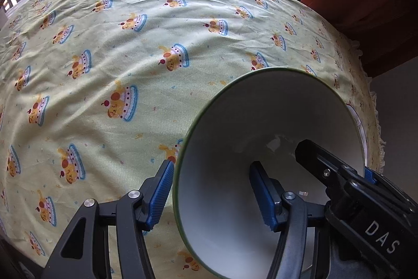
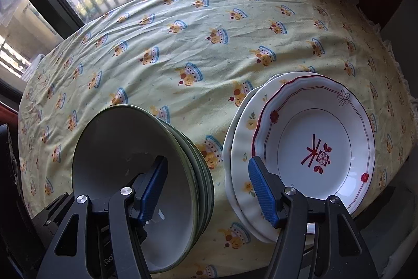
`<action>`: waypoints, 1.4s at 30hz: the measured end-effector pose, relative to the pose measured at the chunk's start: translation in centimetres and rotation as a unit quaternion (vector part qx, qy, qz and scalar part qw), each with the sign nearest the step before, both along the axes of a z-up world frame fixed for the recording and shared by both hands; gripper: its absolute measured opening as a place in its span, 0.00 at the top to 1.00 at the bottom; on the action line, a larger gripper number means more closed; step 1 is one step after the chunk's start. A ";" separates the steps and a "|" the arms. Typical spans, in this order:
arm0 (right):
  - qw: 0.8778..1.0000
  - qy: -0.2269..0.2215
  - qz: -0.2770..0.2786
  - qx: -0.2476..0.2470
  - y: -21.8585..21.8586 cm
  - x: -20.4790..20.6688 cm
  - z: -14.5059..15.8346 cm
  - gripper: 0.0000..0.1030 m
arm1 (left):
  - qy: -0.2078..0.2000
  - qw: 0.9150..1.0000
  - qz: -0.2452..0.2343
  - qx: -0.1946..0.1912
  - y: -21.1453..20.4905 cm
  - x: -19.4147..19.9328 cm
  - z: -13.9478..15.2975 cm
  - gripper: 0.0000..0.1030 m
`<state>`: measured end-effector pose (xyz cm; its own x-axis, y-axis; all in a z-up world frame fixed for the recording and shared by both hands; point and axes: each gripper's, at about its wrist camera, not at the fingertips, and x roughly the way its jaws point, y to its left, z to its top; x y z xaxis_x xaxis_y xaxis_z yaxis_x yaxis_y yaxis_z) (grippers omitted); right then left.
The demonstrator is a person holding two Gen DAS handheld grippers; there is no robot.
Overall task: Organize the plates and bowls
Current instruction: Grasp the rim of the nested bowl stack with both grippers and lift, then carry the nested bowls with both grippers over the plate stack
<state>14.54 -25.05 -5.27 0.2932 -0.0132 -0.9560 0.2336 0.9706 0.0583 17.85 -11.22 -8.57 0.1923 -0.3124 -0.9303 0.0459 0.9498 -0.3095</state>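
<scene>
While the left claw is pointing steeply down at the table, its two blue pads are standing spread, one on each side of the near wall of a white bowl with a green rim. The left pad is sitting just outside the rim, the other inside the bowl, and whether either is pressing on the wall I cannot tell. Another black claw is reaching into the bowl from the right. A yellow cloth printed with cakes is lying ahead of the claw.

Seen from the right wrist, the right claw is also standing spread and pinching nothing. Its left pad is hanging inside the top bowl of a stack of bowls; its right pad is hovering over the near left edge of a stack of plates, the top one red-trimmed. Between the pads, cloth is showing.
</scene>
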 end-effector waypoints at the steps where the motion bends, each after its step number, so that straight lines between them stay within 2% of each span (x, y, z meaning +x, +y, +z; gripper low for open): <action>1: 1.000 0.002 0.001 0.006 -0.1 0.1 -0.2 0.34 | -0.001 1.000 0.001 0.002 -0.1 0.0 0.0 0.40; 8: 0.997 0.000 0.047 0.055 -0.2 1.4 -1.5 0.36 | -0.007 0.999 0.034 0.033 -0.6 -0.4 0.3 0.38; 11: 0.995 0.007 0.067 0.075 -0.3 2.1 -2.1 0.43 | -0.009 0.997 0.052 0.049 -0.9 -0.7 0.6 0.38; 18: 0.988 0.010 0.102 0.114 -0.6 2.5 -2.6 0.51 | -0.010 0.994 0.082 0.078 -1.5 -1.1 0.8 0.38; 21: 0.987 0.010 0.103 0.122 -0.6 2.6 -2.7 0.54 | -0.013 0.993 0.096 0.071 -1.5 -1.3 0.7 0.40; 24: 0.987 0.008 0.102 0.121 -0.3 2.5 -2.6 0.57 | -0.019 0.994 0.084 0.065 -1.7 -1.3 0.8 0.46; 29: 0.990 0.010 0.083 0.114 -0.3 2.2 -2.5 0.58 | -0.025 0.996 0.058 0.058 -1.6 -1.0 0.8 0.47; 36: 0.995 0.003 0.058 0.082 0.4 1.1 -1.4 0.57 | -0.001 0.999 0.048 0.015 -0.6 -1.4 0.7 0.48; 42: 0.996 -0.004 0.040 0.079 0.0 0.0 -0.1 0.58 | -0.013 0.999 0.026 0.019 -1.4 -1.7 1.9 0.48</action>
<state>14.57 -25.01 -5.38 0.2946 0.1604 -0.9421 0.1539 0.9650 0.2124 16.15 -12.60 -6.69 0.2318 -0.2663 -0.9356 0.0040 0.9620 -0.2729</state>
